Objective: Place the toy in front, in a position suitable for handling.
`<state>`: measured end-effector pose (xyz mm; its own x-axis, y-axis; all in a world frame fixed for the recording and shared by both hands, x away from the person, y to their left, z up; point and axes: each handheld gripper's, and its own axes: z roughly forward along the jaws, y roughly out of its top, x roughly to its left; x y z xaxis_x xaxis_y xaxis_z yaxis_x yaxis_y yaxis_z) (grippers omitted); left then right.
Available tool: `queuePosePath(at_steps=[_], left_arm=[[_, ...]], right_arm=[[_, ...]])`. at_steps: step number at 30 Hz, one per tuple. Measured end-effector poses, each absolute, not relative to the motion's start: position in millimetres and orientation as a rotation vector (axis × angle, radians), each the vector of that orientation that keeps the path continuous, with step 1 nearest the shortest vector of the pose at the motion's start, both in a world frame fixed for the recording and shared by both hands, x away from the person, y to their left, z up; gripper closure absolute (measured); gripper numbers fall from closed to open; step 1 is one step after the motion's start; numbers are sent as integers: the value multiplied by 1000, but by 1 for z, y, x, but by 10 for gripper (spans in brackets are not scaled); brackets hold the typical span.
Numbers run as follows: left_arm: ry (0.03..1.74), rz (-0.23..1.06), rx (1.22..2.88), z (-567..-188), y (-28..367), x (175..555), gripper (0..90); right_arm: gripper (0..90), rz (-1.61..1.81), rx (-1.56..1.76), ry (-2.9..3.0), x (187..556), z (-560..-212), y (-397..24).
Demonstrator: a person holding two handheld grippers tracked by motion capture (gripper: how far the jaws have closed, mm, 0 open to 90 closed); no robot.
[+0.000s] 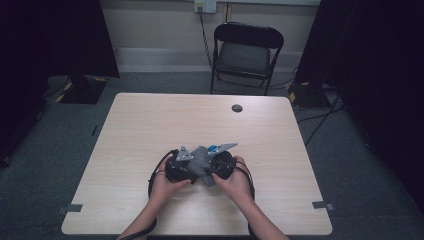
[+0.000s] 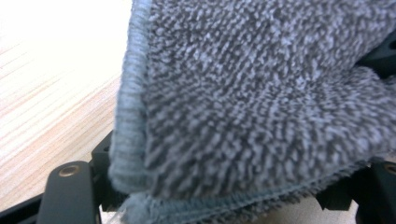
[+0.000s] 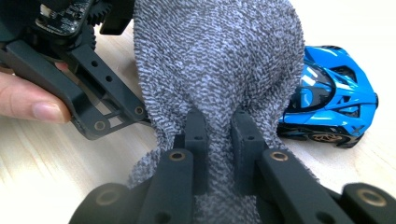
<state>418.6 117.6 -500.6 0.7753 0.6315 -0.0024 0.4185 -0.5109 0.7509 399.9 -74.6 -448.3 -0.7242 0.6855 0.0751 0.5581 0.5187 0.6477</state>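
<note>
Right gripper view | grey terry cloth point(image 3: 219, 60) pinched by right gripper point(image 3: 219, 135), just beside blue toy car point(image 3: 334, 95) | left gripper point(image 3: 88, 93) clamped on same cloth | car wiping judged not yet begun

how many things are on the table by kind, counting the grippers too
grey cloth: 1, pinched by the right gripper and also in the left gripper
blue toy car: 1, beside the cloth
grippers: 2
total: 4

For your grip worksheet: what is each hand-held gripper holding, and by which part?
Right hand-held gripper pinches a bunched fold of the grey cloth. Left hand-held gripper holds its hemmed corner.
</note>
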Motion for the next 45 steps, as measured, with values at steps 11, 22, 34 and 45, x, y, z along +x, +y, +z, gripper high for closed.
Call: queuePosePath(at_steps=[11, 22, 34, 45], left_arm=[[776, 349, 2183, -501, 118, 419, 240], [782, 344, 2180, -501, 117, 418, 240], [784, 344, 2179, -501, 117, 418, 240], [785, 344, 2178, -501, 117, 418, 240]], right_arm=[[792, 989, 1081, 2564, 404, -450, -78], [792, 975, 1151, 2531, 413, -452, -92], [792, 969, 1241, 2473, 426, -452, -113], [792, 952, 1328, 2429, 439, -457, -129]])
